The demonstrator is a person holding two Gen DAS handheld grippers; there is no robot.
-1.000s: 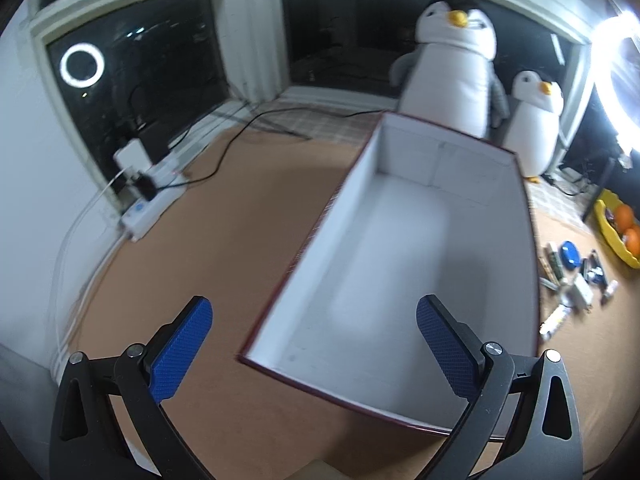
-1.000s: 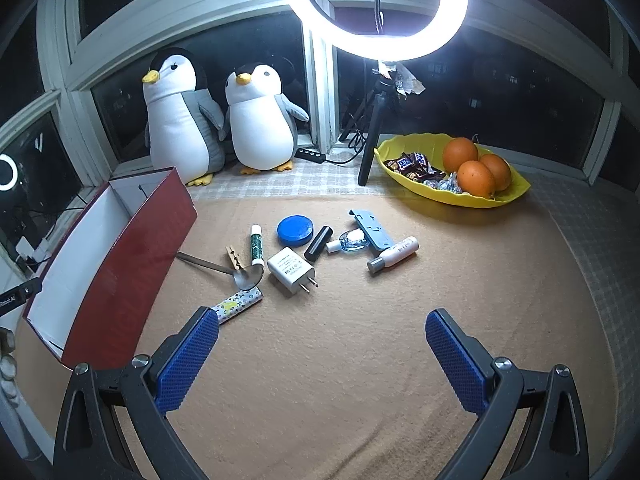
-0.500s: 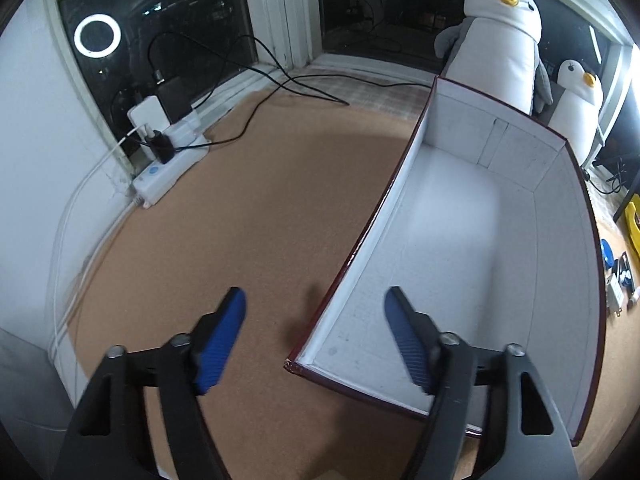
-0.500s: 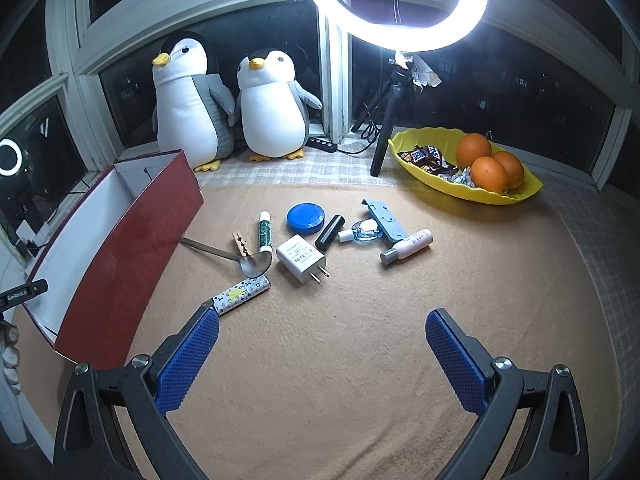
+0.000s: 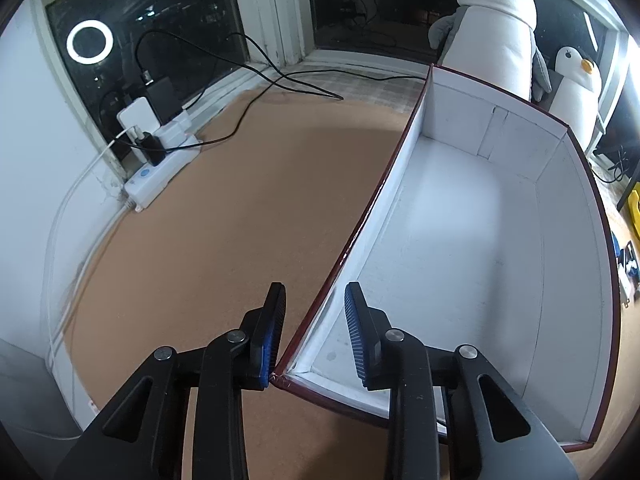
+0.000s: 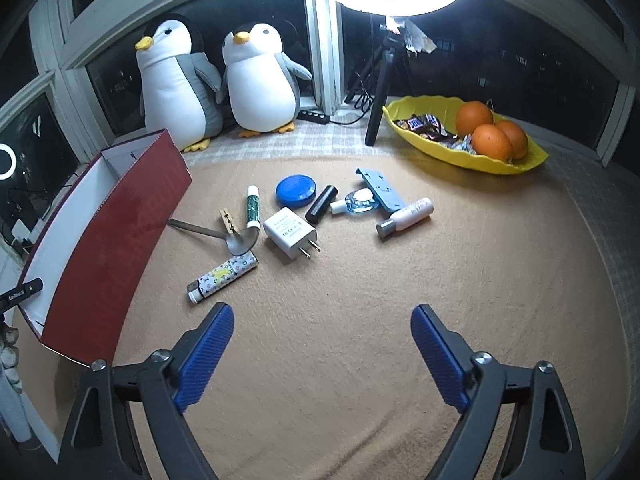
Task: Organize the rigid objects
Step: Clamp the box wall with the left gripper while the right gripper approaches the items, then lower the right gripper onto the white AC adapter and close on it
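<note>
**Two grippers, one box wall to pinch**

Left gripper [image 5: 314, 334] astride the near corner of the box [image 5: 460, 216], pads either side of its long left wall, just closing but not yet pressing; wall running straight away from the fingers. Right gripper [image 6: 322, 354] spread, just narrowing, nothing between; lighter [image 6: 222, 277] nearest, ahead and left, lying slantwise; plug [image 6: 290, 233], spoon [image 6: 224, 235] farther. Box empty, left of the clutter.

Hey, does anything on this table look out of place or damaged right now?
Nothing looks damaged or spilled. The small items lie loosely scattered beside the red box, which is empty; the spoon overlaps the clothespin and rests against the lighter.
</note>
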